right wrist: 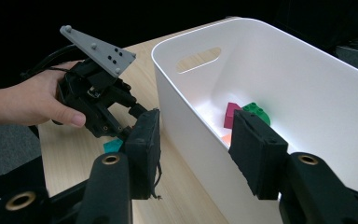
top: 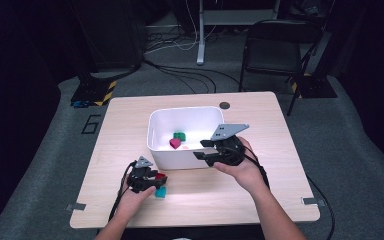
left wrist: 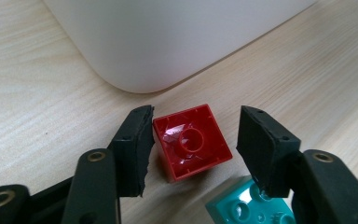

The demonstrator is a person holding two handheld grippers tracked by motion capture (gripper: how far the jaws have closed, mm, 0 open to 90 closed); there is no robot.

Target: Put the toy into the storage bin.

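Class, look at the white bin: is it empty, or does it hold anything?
Not empty. The white bin holds a magenta block and a green block on its floor.

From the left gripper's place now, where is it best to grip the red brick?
Probably on its two opposite flat side walls. The red brick lies hollow side up between the left gripper pads, turned slightly askew to them, so come from above and square up first.

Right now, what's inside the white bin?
Inside the white bin: a green brick and a magenta brick side by side, plus a small orange patch beside them. The near wall covers the floor nearest the hands.
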